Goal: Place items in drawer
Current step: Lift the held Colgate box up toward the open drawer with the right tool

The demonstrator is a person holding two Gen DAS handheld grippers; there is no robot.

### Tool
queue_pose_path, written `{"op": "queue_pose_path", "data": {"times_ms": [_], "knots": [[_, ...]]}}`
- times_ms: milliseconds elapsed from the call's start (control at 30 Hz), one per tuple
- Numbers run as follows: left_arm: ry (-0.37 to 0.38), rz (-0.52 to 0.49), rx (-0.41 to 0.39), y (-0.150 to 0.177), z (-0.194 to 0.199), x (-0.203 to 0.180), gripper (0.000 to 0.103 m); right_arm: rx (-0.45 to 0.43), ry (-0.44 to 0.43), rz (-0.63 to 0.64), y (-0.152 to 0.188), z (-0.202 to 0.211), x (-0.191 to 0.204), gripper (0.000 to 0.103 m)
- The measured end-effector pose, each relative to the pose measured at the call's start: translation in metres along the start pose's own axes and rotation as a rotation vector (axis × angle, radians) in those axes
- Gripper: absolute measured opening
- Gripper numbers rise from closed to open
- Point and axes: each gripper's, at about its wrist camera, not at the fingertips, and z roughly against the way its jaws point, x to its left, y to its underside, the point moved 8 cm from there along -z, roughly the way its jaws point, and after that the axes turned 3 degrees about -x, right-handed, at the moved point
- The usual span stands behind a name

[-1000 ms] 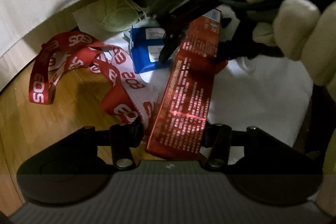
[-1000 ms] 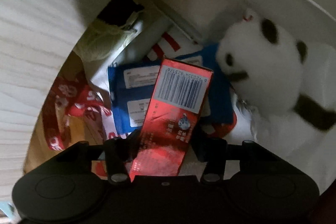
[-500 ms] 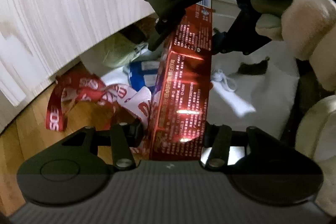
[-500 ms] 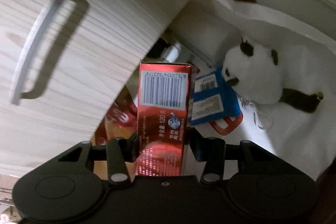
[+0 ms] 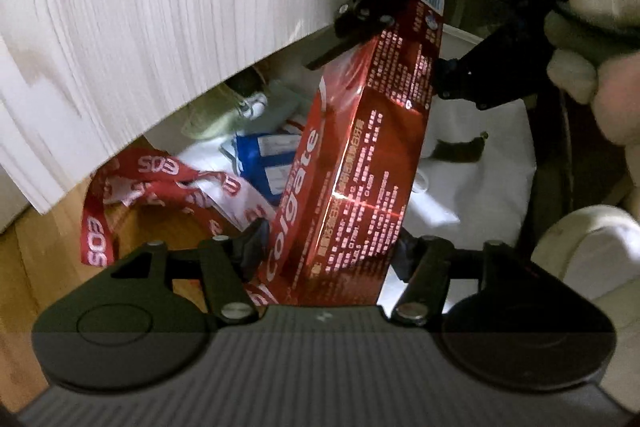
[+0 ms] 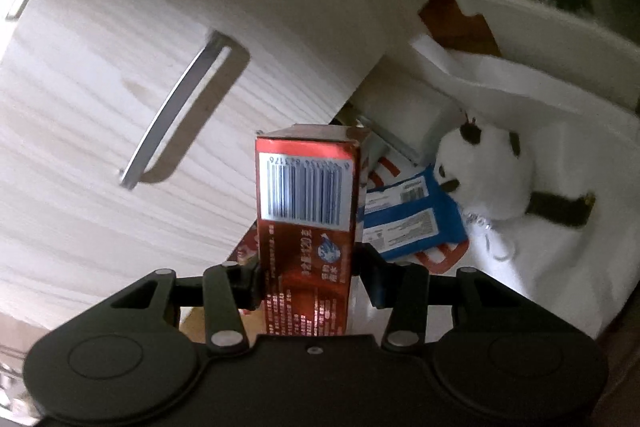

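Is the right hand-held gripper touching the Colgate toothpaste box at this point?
Touching. In the right wrist view the right hand-held gripper has both fingers pressed against the sides of the toothpaste box, with no gap.

Drawer front (image 5: 160,39) blocks left; plush panda (image 6: 488,179), blue packet (image 6: 412,223) crowd right.

matte black tool (image 5: 328,247) linkages with silver screws; cream glove (image 5: 592,39) on hand.

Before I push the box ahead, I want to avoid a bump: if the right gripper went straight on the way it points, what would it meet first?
Probably the drawer front. The right gripper, shut on the toothpaste box, points at its lower edge, so the box's far end would likely touch first. Depth is unclear; it might pass beneath toward the blue packet.
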Motion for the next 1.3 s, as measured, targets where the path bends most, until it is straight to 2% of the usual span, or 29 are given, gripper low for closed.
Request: {"op": "queue_pose_path", "data": {"times_ms": [133, 233, 333, 400, 467, 567, 767, 900, 1133, 1300], "knots": [[0.001, 0.008, -0.026, -0.002, 0.002, 0.002, 0.062, -0.013, -0.006, 0.01, -0.005, -0.011, -0.008, 0.051], [-0.002, 0.005, -0.04, -0.002, 0.008, 0.001, 0.061, -0.028, -0.008, 0.024, -0.006, -0.002, -0.001, 0.051], [0.029, 0.012, 0.079, -0.001, 0.01, -0.002, 0.06, -0.029, -0.012, 0.032, -0.002, -0.003, -0.001, 0.051], [-0.01, -0.017, 0.092, -0.006, 0.017, -0.004, 0.059, -0.028, -0.014, 0.047, 0.005, 0.01, 0.011, 0.051], [-0.043, -0.054, 0.049, -0.015, 0.027, -0.007, 0.059, -0.05, -0.049, 0.041, 0.007, 0.02, 0.018, 0.051], [-0.046, -0.061, -0.005, -0.031, 0.043, -0.008, 0.059, -0.086, -0.076, 0.052, 0.001, 0.04, 0.03, 0.051], [-0.072, -0.066, -0.091, -0.06, 0.082, -0.001, 0.059, -0.15, -0.114, 0.175, -0.002, 0.078, 0.079, 0.051], [-0.084, -0.06, -0.141, -0.082, 0.116, 0.009, 0.059, -0.172, -0.139, 0.257, -0.002, 0.098, 0.119, 0.051], [-0.182, -0.091, -0.35, -0.131, 0.199, 0.023, 0.059, -0.222, -0.225, 0.387, -0.008, 0.158, 0.204, 0.051], [-0.231, -0.082, -0.438, -0.162, 0.243, 0.046, 0.06, -0.232, -0.271, 0.439, -0.015, 0.189, 0.262, 0.051]]}}
